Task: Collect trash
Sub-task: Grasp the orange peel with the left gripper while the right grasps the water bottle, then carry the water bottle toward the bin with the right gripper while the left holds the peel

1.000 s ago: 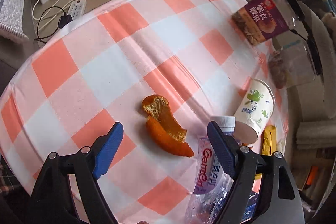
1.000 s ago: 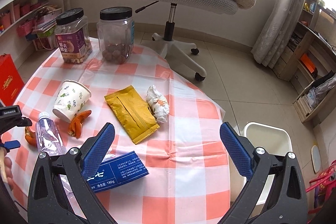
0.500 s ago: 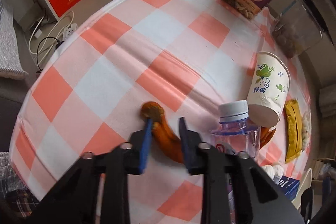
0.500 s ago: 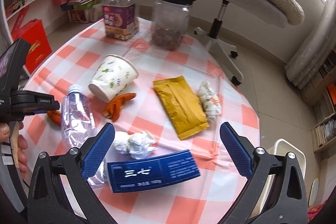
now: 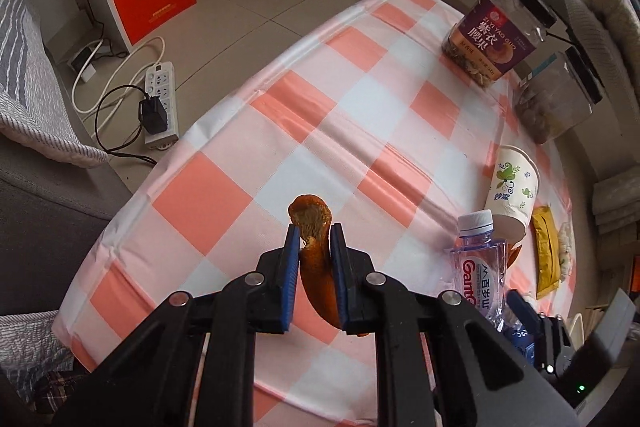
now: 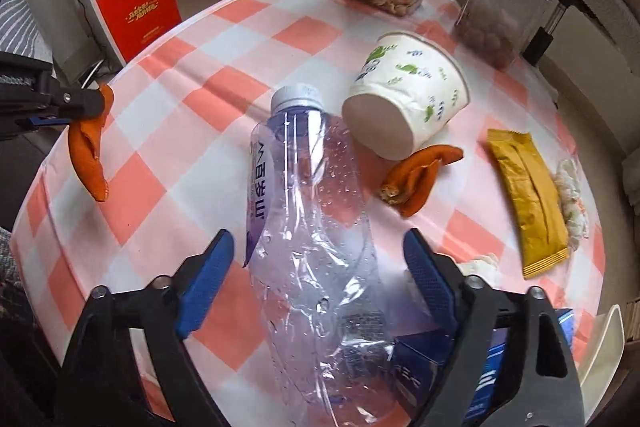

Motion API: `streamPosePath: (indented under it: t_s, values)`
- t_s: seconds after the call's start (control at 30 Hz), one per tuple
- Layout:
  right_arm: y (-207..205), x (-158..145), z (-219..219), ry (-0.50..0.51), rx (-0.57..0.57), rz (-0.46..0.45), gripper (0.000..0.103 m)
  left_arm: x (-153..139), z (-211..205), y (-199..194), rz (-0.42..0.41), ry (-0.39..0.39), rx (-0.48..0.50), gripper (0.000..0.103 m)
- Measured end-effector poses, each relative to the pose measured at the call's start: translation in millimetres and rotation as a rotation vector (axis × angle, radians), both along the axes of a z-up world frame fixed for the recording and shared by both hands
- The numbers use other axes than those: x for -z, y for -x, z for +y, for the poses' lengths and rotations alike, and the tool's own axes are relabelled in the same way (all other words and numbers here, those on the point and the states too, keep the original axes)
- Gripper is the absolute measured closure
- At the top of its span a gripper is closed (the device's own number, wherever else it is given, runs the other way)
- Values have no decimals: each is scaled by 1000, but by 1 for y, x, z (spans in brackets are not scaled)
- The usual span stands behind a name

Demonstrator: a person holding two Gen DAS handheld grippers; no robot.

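left gripper [image 5: 314,247] — clenched on orange peel [image 5: 316,267], lifted clear of the checked tablecloth [image 5: 240,155] | right gripper [image 6: 316,267] — jaws just been closing, straddling crushed water bottle [image 6: 304,211], pads not yet pressing (likely next pickup) | remaining: paper cup [image 6: 408,95], second peel [image 6: 420,171], yellow wrapper [image 6: 528,203] far right

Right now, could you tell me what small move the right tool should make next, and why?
Probably finish closing the right tool on the crushed clear plastic bottle. Its jaws have just been closing, the bottle lies between them with gaps on both sides, and the left tool is already shut on the orange peel.
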State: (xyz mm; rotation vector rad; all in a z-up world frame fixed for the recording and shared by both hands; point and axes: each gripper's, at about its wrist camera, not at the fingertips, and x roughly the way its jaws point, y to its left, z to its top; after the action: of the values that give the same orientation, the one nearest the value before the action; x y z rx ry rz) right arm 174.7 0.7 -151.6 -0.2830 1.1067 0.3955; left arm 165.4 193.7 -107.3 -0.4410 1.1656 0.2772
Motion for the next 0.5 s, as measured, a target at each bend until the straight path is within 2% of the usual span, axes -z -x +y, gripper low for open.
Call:
streamPosePath:
  t_s: [0.03, 0.17, 0.3, 0.5]
  values:
    - [-2, 5, -1, -5, 4, 26, 45, 0, 1, 0, -2, 2, 2, 87]
    - [-4, 0, -7, -72, 34, 30, 47, -3, 4, 0, -15, 21, 3, 87]
    - [-5, -31, -19, -173, 74, -26, 49, -16, 0, 0, -64, 19, 15, 87]
    - [3, -83, -43, -288, 123, -145, 49, -46, -18, 3, -168, -41, 44, 87]
